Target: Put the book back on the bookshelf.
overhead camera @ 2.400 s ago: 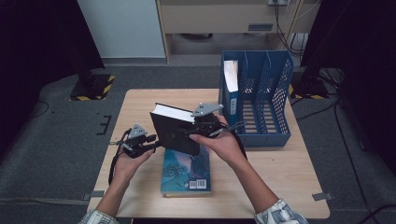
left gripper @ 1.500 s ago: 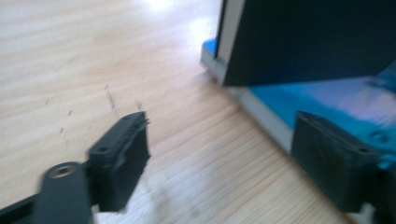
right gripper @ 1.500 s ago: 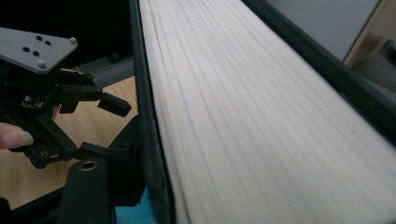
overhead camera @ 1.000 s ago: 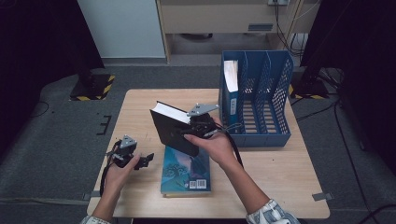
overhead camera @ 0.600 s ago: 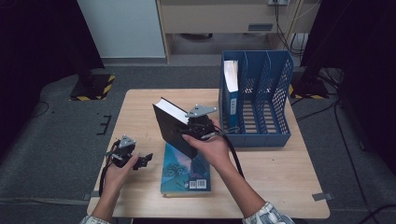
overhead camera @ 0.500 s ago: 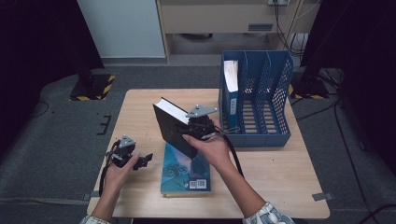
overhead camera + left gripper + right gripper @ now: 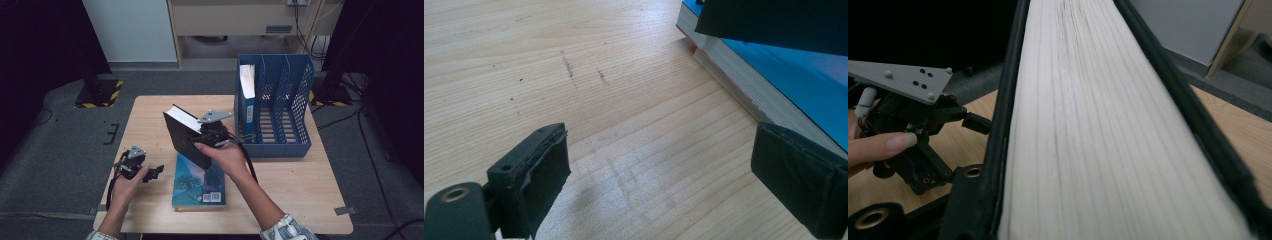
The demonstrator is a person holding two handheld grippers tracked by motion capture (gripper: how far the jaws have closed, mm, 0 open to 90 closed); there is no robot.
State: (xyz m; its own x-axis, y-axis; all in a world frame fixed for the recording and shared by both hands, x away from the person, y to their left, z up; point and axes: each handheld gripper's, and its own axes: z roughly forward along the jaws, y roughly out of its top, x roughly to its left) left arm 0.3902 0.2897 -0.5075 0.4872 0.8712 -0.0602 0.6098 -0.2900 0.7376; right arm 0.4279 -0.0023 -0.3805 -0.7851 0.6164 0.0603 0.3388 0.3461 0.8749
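Observation:
A thick black hardcover book (image 7: 184, 136) hangs tilted above the table's middle, with its pale page edge (image 7: 1088, 115) uppermost. My right gripper (image 7: 196, 138) is shut on it, one jaw on each cover; the jaws have just eased open a touch, and the book stays between them. In the right gripper view the pages sit between my jaws (image 7: 1098, 210). A blue paperback (image 7: 199, 184) lies flat under the black book, and its edge (image 7: 744, 90) shows beside my left gripper (image 7: 669, 175). That left gripper (image 7: 152, 172) rests low over the wood, open, with nothing between its pads.
A blue mesh file rack (image 7: 295, 107) stands at the table's back right, with one upright book (image 7: 247, 85) in its leftmost slot. Bare wood (image 7: 150, 120) stretches to the left. The table's front edge is close to the paperback.
Since the earliest frame my left gripper has come off the black book and dropped to the table at the left. The right gripper has kept the book and tipped it more upright.

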